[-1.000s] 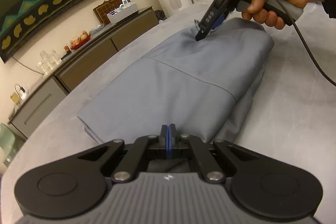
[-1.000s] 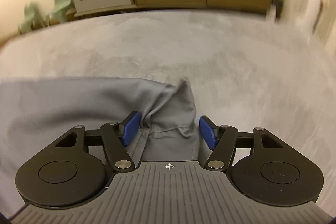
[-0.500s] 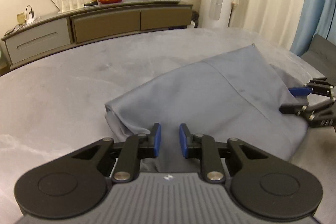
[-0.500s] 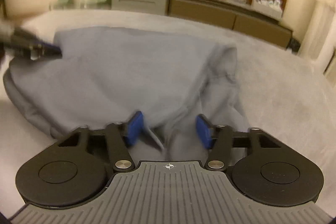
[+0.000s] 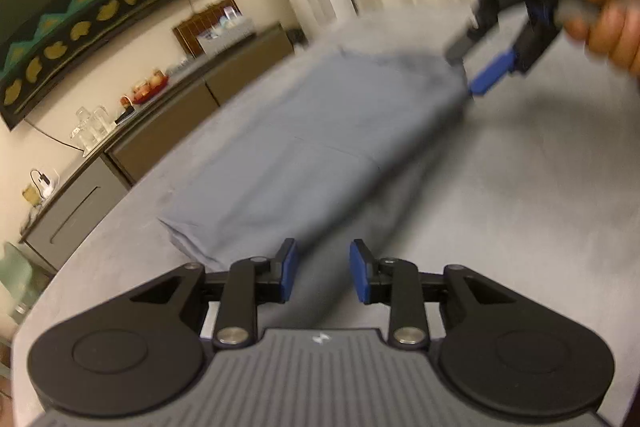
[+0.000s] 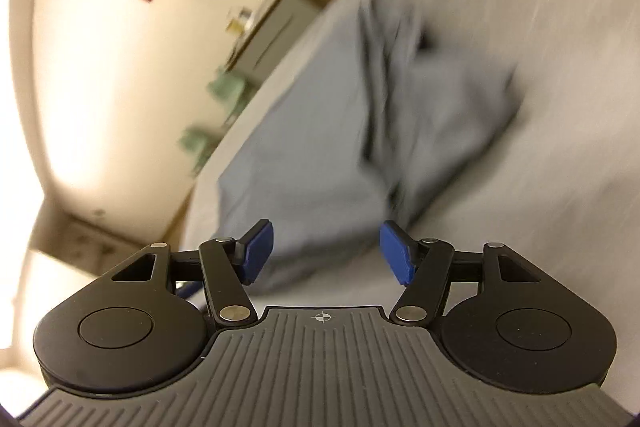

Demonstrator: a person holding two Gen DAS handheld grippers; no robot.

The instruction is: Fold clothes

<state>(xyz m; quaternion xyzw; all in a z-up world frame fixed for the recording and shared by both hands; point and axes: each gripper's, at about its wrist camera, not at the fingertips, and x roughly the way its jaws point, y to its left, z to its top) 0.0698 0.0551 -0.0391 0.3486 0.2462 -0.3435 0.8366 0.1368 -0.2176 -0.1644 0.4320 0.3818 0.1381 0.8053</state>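
You hold both the left gripper [image 5: 319, 269] and right gripper [image 6: 326, 251] apart, empty, above the folded garment [image 5: 320, 143], likely between grabs.

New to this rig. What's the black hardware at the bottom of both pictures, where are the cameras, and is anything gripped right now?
There is no robot arm here. A person holds a handheld two-finger gripper in each hand, and each one carries a fisheye camera looking forward along its fingers. The black hardware at the bottom of each picture is that gripper's own body, with blue pads on the fingertips.

The left wrist view shows the left gripper, open with nothing between its pads. Farther off it also shows the right gripper in the person's hand, open beside the far end of the garment.

The right wrist view shows the same right gripper up close, open and empty.

A folded grey-blue garment lies on the grey table. Nothing is held. Both pictures are motion-blurred.
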